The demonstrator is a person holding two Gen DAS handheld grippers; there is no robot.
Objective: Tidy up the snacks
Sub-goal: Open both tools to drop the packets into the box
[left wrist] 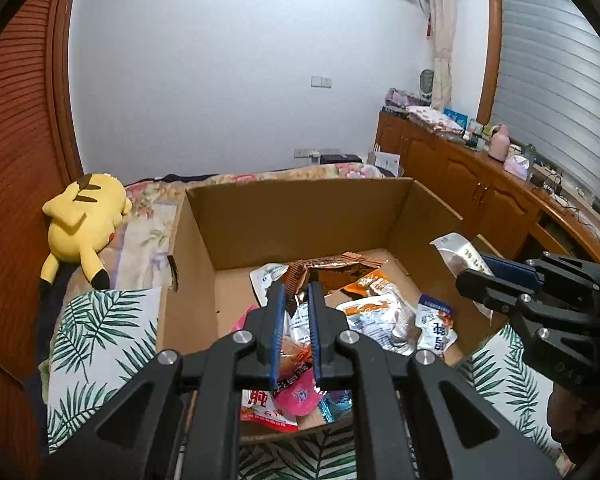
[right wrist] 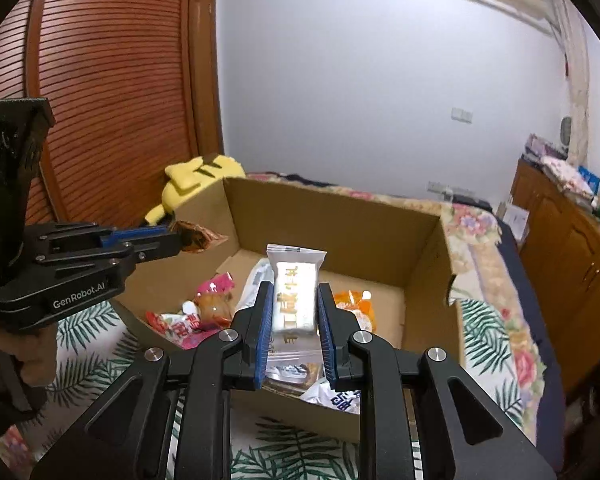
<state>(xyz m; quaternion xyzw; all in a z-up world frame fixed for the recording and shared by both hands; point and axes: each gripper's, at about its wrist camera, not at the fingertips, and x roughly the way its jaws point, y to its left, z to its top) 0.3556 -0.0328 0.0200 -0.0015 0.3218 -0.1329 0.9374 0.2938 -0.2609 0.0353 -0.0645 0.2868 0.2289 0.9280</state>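
Black left gripper (left wrist: 296, 292) pinches a brown foil packet (left wrist: 324, 270) at frame centre, above the cardboard box (left wrist: 300, 216) littered with snack packets (left wrist: 380, 312). Only the right wrist view shows the right gripper (right wrist: 294, 300) clamping a white wrapped bar (right wrist: 295, 292). Farther, upper left, a yellow plush toy (left wrist: 84, 224) lies on bedding.
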